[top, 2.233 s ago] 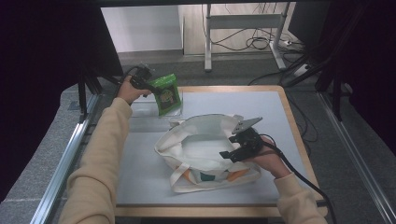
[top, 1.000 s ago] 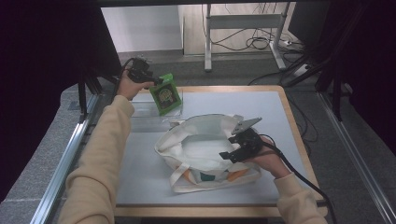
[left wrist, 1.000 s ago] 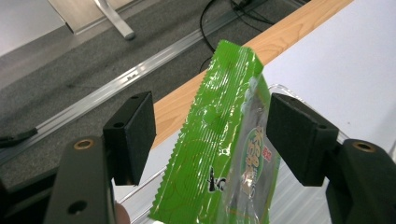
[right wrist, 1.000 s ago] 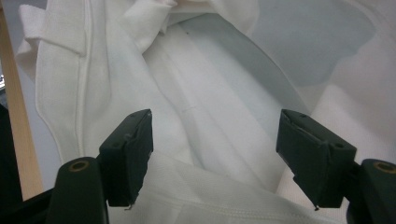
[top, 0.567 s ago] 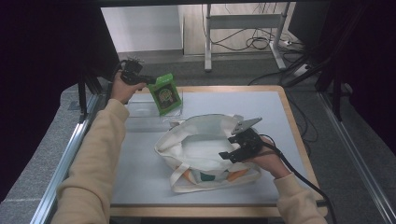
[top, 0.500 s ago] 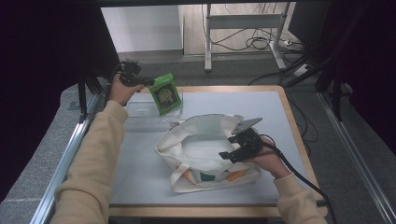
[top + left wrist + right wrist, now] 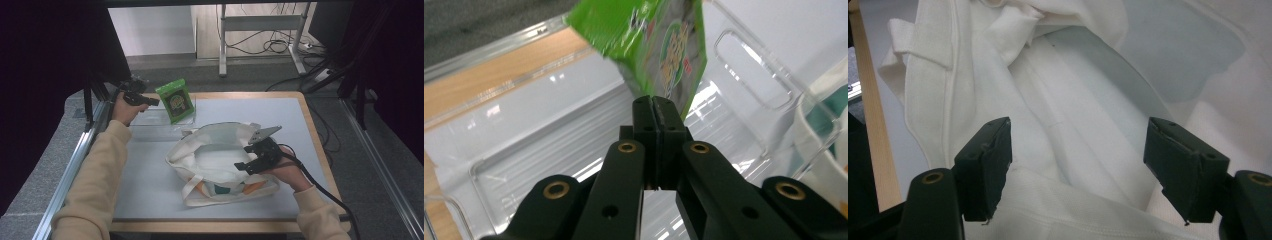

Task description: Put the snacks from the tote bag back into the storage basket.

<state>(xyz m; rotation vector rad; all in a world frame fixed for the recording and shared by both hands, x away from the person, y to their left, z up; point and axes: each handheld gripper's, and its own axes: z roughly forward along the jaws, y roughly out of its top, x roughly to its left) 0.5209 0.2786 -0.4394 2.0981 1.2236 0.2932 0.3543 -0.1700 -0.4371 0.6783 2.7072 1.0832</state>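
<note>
A: What is the left gripper [image 7: 655,102] doing right now?

B: Its two black jaws have just been closing and are now pressed flat together, with nothing showing between the pads. The glossy green snack packet [image 7: 659,45] is standing just beyond the tips, leaning inside the clear plastic bin [image 7: 524,145]. Whether the tips are nipping its lower edge I cannot tell; they look to be meeting just in front of it.

A: And the other hand?

B: The right gripper [image 7: 1078,165] is hovering over the mouth of the white cloth tote bag [image 7: 1088,120], its jaws standing wide apart and gripping nothing. From the high view it is sitting at the bag's right rim [image 7: 220,155], which is lying open on the grey table mat [image 7: 145,175].

A: So how far along is the packing?

B: I'd judge it is only starting. The bag is gaping ready, but the packet [image 7: 173,100] is not yet lifted from the bin at the table's far left. Securing it, carrying it across and dropping it in are all remaining.
</note>
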